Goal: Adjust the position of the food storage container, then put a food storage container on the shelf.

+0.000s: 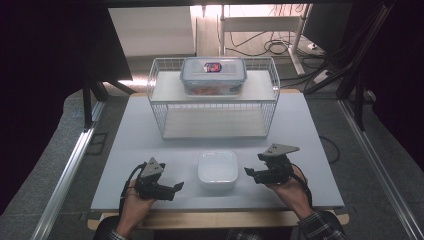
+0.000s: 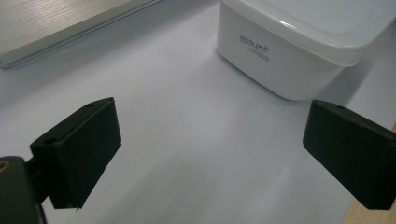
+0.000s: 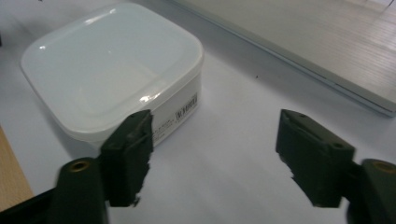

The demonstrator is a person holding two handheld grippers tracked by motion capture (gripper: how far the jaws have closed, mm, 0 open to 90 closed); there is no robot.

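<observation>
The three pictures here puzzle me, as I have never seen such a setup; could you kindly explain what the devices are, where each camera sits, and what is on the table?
A person sits at a white table and holds a hand-operated two-jaw gripper in each hand. The high view looks down from above the person: the left gripper shows at the left, the right gripper at the right. The other two pictures come from small cameras riding on each gripper, looking along its black jaws. Between the grippers stands a white lidded container; it is also seen in the left gripper view and the right gripper view. Farther back is a white wire rack, with a clear lidded box on its upper shelf. Both grippers are open and hold nothing.
</observation>
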